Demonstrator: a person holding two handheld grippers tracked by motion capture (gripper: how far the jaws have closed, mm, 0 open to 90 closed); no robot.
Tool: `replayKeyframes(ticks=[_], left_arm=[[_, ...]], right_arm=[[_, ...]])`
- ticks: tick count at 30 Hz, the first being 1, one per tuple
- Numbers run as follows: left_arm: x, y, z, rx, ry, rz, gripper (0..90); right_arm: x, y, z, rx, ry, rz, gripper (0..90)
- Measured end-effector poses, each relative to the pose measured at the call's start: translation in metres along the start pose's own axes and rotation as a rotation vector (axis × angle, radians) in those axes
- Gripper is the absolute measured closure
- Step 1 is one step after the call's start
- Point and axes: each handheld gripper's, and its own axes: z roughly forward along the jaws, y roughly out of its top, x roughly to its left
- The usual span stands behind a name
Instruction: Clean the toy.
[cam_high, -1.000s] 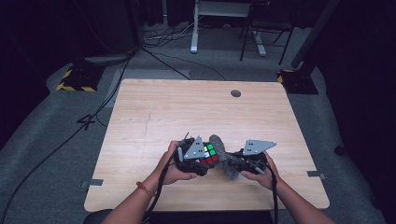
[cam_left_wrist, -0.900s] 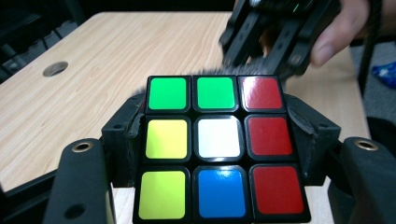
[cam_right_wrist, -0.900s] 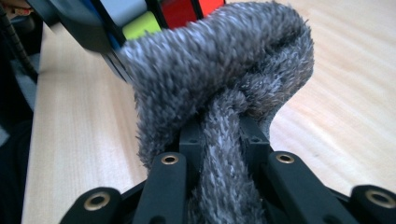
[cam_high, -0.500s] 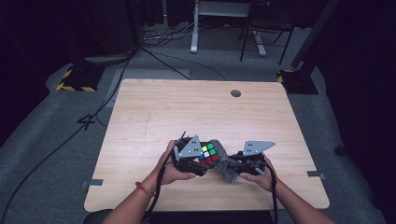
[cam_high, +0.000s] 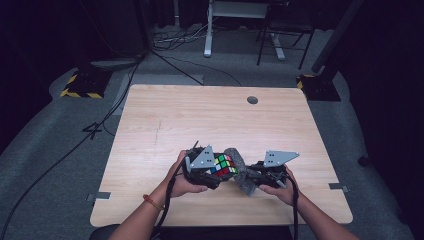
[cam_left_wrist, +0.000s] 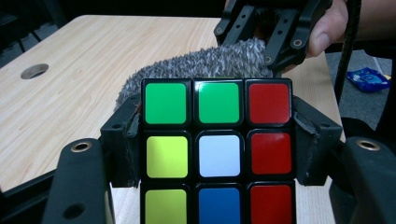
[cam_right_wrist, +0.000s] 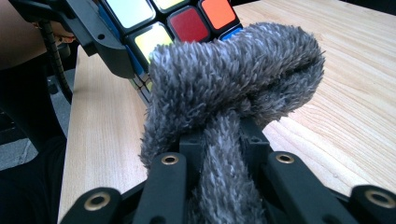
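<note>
— So, where are things?
— My left gripper (cam_left_wrist: 219, 154) clamps the Rubik's cube (cam_left_wrist: 217, 151) above the table (cam_high: 165, 115); my right gripper (cam_right_wrist: 222, 140) pinches the grey fuzzy cloth (cam_right_wrist: 233, 79) against it. I'd judge wiping midway.

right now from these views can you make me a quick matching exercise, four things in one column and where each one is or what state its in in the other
Things:
1. puzzle cube
2. grey fuzzy cloth
3. round hole
4. blue packet

Places or states:
A. on the floor past the table's edge
B. clamped in the left gripper
C. in the tabletop at its far side
D. pinched in the right gripper, pressed to the cube

Pairs: 1-B, 2-D, 3-C, 4-A
</note>
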Motion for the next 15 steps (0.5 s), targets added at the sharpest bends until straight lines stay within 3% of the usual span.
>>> replayKeyframes(ticks=[6, 10, 15], left_arm=[[0.002, -0.004, 0.004, 0.025, -0.010, -0.052, 32.3], [-0.003, -0.006, 0.011, 0.064, 0.036, -0.022, 32.5], [-0.001, -0.006, 0.015, 0.094, 0.039, -0.027, 32.3]], right_arm=[[0.000, 0.001, -0.004, -0.025, -0.006, -0.005, 76.3], [0.000, 0.003, -0.006, -0.026, -0.025, -0.012, 76.4], [0.002, 0.006, -0.008, -0.041, -0.044, -0.025, 76.4]])
